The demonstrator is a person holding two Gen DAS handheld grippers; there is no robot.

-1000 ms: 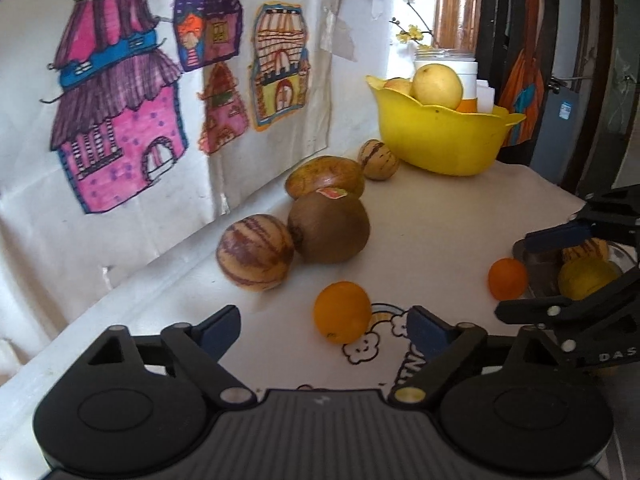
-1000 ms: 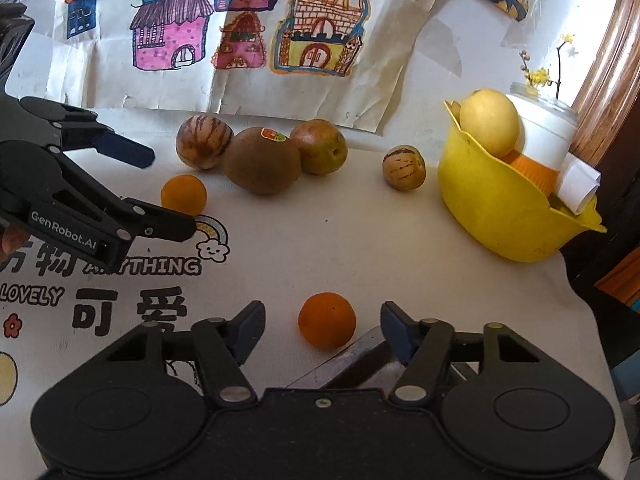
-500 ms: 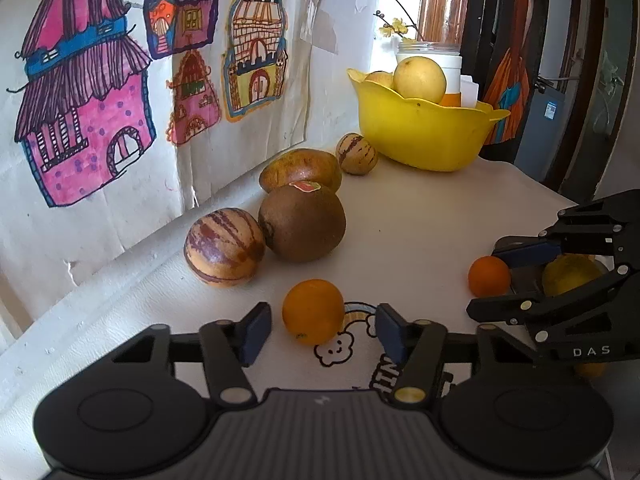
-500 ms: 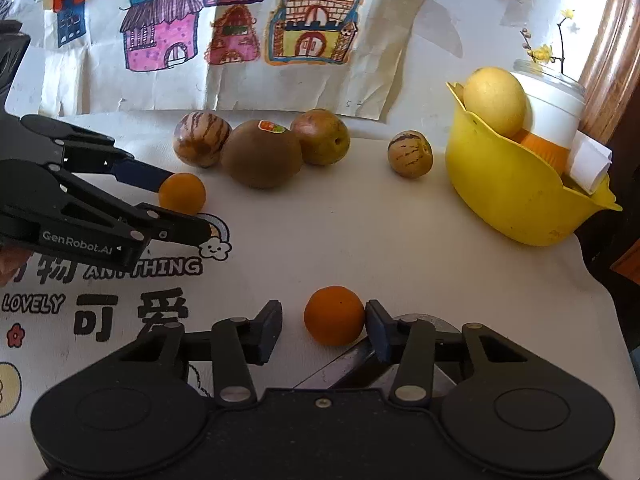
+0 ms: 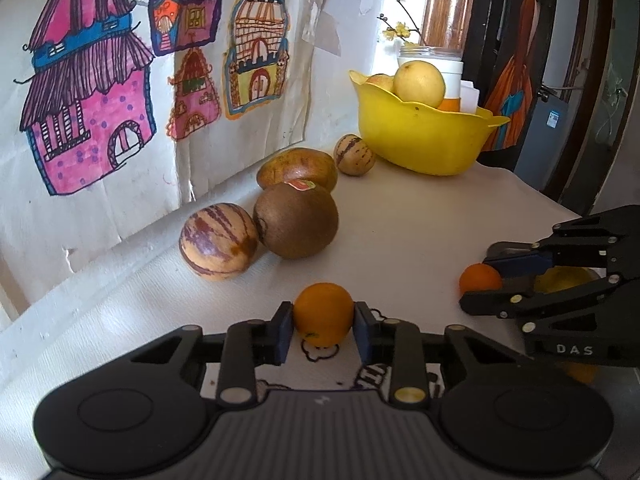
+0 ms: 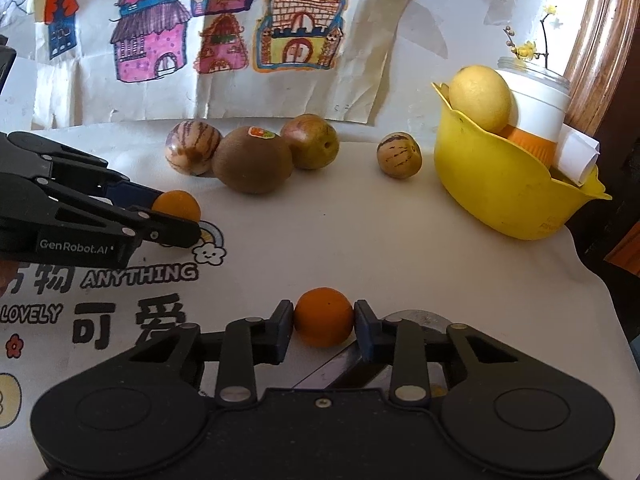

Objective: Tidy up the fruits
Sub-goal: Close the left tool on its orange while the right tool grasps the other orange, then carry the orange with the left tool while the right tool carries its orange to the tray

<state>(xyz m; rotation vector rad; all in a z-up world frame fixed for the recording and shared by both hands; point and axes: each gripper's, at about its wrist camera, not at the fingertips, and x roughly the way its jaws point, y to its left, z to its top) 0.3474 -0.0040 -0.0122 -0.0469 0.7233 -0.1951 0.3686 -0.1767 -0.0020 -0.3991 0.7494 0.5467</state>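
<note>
A: Left wrist view. The left gripper (image 5: pixel 323 330) has its blue pads against both sides of a small round orange fruit (image 5: pixel 323 314); the fruit sits on the white printed tablecloth (image 5: pixel 420 220). Log the claw as pinching it.

B: Noted. Other fruit in that view?

A: A cream ball-shaped fruit with purple stripes (image 5: pixel 218 240) touches a large brown fuzzy fruit bearing a sticker (image 5: pixel 296 220). Behind that lies a brownish-yellow oval fruit (image 5: pixel 297 168), then a smaller striped fruit (image 5: pixel 354 155) just beside the yellow plastic bowl with a wavy rim (image 5: pixel 420 144). A pale yellow round fruit (image 5: pixel 419 83) lies in the bowl. At right, the right gripper (image 5: pixel 478 286) grips a second small orange fruit (image 5: pixel 479 278).

B: Right wrist view?

A: The right gripper (image 6: pixel 323 328) is still closing; its pads press the second orange (image 6: pixel 323 322) from both sides, on the cloth near the front edge. Far left, the left gripper (image 6: pixel 176 216) clamps its orange (image 6: pixel 178 205) beside a printed cloud. The row of four fruits lies along the back, under the paper drawings of coloured houses (image 6: pixel 224 28). The bowl (image 6: pixel 500 184) stands at right, well apart from both oranges.
</note>
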